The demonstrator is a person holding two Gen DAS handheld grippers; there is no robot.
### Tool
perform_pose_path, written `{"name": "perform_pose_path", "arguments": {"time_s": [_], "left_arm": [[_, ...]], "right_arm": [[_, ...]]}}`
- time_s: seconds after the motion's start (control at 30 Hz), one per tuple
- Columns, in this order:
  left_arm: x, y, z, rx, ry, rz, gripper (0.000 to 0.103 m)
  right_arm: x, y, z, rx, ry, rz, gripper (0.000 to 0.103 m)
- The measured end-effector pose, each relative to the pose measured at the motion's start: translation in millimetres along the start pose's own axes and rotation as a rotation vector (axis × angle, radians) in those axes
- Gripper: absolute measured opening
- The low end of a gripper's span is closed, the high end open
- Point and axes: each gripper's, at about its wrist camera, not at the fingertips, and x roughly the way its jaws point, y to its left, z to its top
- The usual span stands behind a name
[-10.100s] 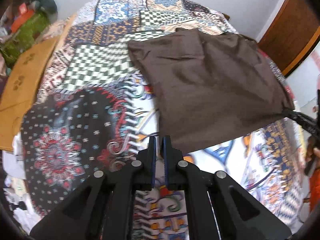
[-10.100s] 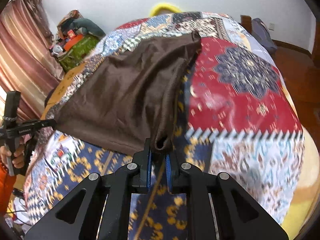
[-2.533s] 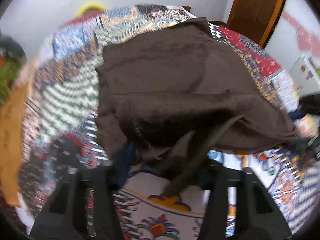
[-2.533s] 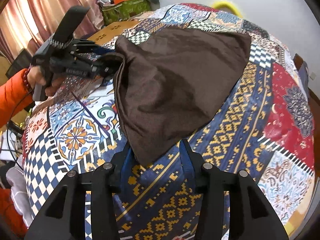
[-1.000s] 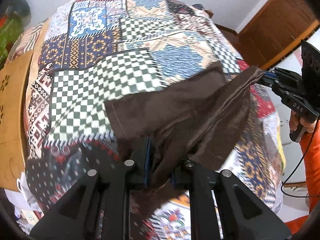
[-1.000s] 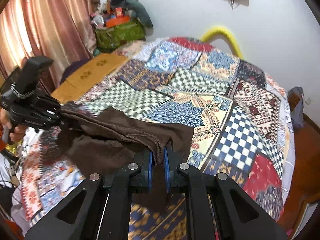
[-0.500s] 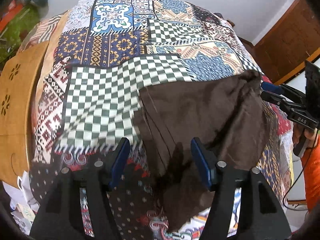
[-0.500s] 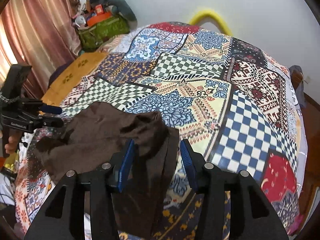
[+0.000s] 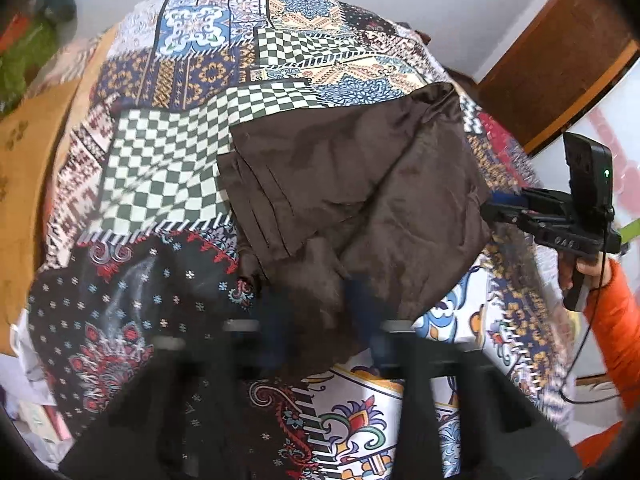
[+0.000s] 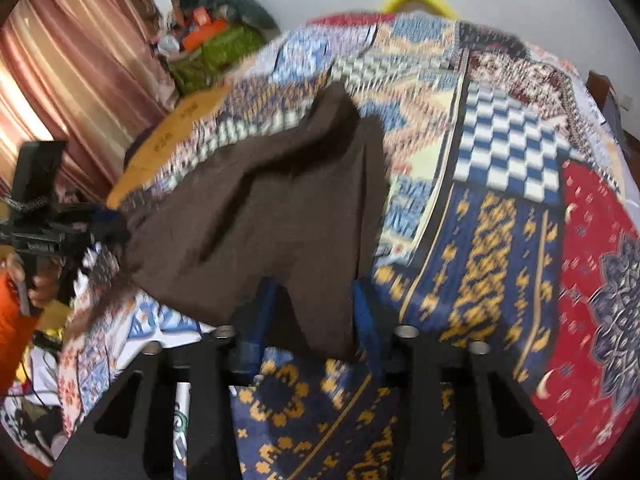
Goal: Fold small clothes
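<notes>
A dark brown garment (image 9: 352, 184) lies folded over on the patchwork bedspread (image 9: 160, 168). In the left wrist view my left gripper (image 9: 316, 320) is blurred, its jaws wide apart, with a near corner of the cloth lying between them. The right gripper (image 9: 496, 210) shows at the cloth's right edge. In the right wrist view the garment (image 10: 256, 216) spreads ahead; my right gripper (image 10: 310, 312) is open, with the cloth's near edge draped between the fingers. The left gripper (image 10: 100, 224) sits at the cloth's far left corner.
The bed fills both views. A tan wooden board (image 9: 20, 184) runs along the bed's left side. A green bag with clutter (image 10: 216, 52) and pink curtains (image 10: 60, 72) are beyond it. A wooden door (image 9: 552, 72) stands on the right.
Both grippers had lifted and carried the cloth's edge over while shut. Since half a second ago they stay open and have dropped lower and closer to the folded cloth's near edge.
</notes>
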Motion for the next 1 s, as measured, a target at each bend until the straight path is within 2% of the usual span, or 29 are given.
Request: {"name": "perform_pose_path", "arguments": {"time_s": [0.1,0.23,0.3,0.43,0.47,0.53,0.57,0.63,0.67,0.7,0.8,0.9,0.93,1.0], "left_arm": [[-11,-7,6,0.032,-0.065,0.061,0.005],[-36,-16,20,0.047,-0.183,0.098,0.005],[-35,-19,30,0.059,-0.201,0.126,0.005],[-2,-15,43,0.071,-0.144,0.209,0.005],[12,-9,44,0.053,-0.107,0.221,0.005],[28,-1,43,0.035,-0.080,0.231,0.005],[32,2,41,0.033,-0.079,0.232,0.005],[37,7,40,0.022,-0.081,0.223,0.005],[38,10,39,0.012,-0.082,0.216,0.005],[39,11,38,0.003,-0.082,0.213,0.005],[42,15,36,-0.018,-0.083,0.208,0.006],[45,13,34,-0.013,-0.085,0.221,0.006],[43,11,34,-0.003,-0.094,0.229,0.006],[36,9,34,0.013,-0.131,0.246,0.006]], "right_arm": [[1,4,-8,-0.025,-0.025,-0.034,0.005],[-6,0,-18,-0.015,-0.032,-0.041,0.003],[-10,-3,-24,-0.014,-0.027,-0.041,0.003],[-12,-5,-26,-0.003,-0.030,-0.022,0.004],[-14,-3,-25,-0.013,-0.033,-0.024,0.005],[-24,0,-23,-0.030,-0.063,-0.035,0.005],[-29,-1,-20,-0.032,-0.085,-0.032,0.008],[-38,-3,-9,-0.026,-0.144,-0.043,0.021],[-41,-5,-1,-0.023,-0.172,-0.051,0.035],[-41,-6,8,-0.025,-0.198,-0.060,0.041],[-28,-12,31,-0.019,-0.217,-0.102,0.041],[6,-26,49,0.060,-0.163,-0.042,0.041],[14,-29,50,0.075,-0.147,-0.033,0.040],[28,-29,50,0.075,-0.142,-0.044,0.005]]}}
